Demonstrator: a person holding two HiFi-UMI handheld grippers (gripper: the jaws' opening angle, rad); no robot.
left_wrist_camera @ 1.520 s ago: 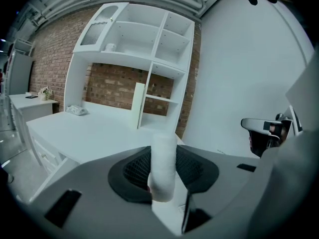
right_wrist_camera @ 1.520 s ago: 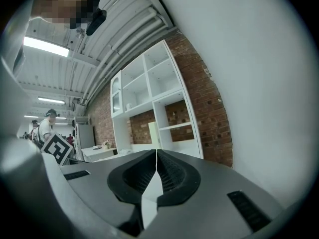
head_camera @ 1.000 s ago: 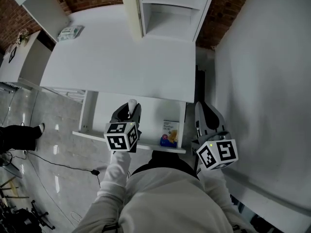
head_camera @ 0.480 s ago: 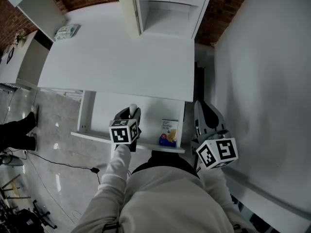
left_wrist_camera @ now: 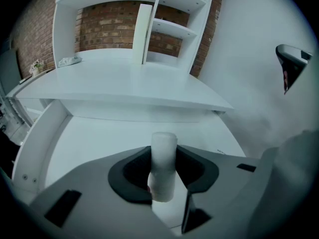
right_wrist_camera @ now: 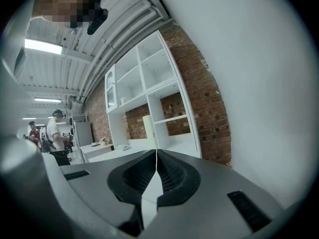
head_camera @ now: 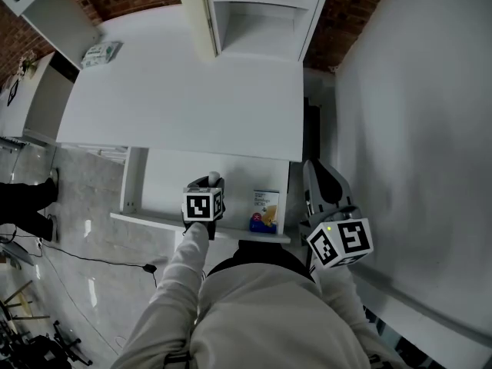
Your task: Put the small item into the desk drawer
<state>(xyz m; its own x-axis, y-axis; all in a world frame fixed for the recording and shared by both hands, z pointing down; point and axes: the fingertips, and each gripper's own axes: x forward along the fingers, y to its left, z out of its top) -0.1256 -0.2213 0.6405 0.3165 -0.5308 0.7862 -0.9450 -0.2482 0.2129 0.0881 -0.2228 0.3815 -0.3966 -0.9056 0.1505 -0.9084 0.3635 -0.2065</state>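
Left gripper (left_wrist_camera: 164, 173) is clamped on the small item (left_wrist_camera: 163, 148), a white cylinder standing upright between the pads, with its top clear above them. In the head view it sits at lower centre of the frame, over the pulled-out drawer (head_camera: 163, 181) and not yet resting on the drawer floor as far as I can judge. Right gripper (right_wrist_camera: 156, 158) has its jaws pressed together with nothing in them. It is parked at lower right of the head view, beside the drawer's right wall and against the white panel. A small printed packet (head_camera: 265, 210) already lies in the drawer's right part, just beside the left gripper. Risks, as judged from here: (1) Letting go from height would probably tip the cylinder, since it is tall for its base. Once on its side it can roll across the smooth floor toward the front rim or into the packet. (2) The grip looks to be on the lower half only, so a jolt could pivot the item in the pads before release. (3) The desk top (head_camera: 184, 98) overhangs the back of the drawer. Pushing further in could catch the item's top or the marker cube on that edge. (4) A sideways withdrawal after release could sweep the item over.
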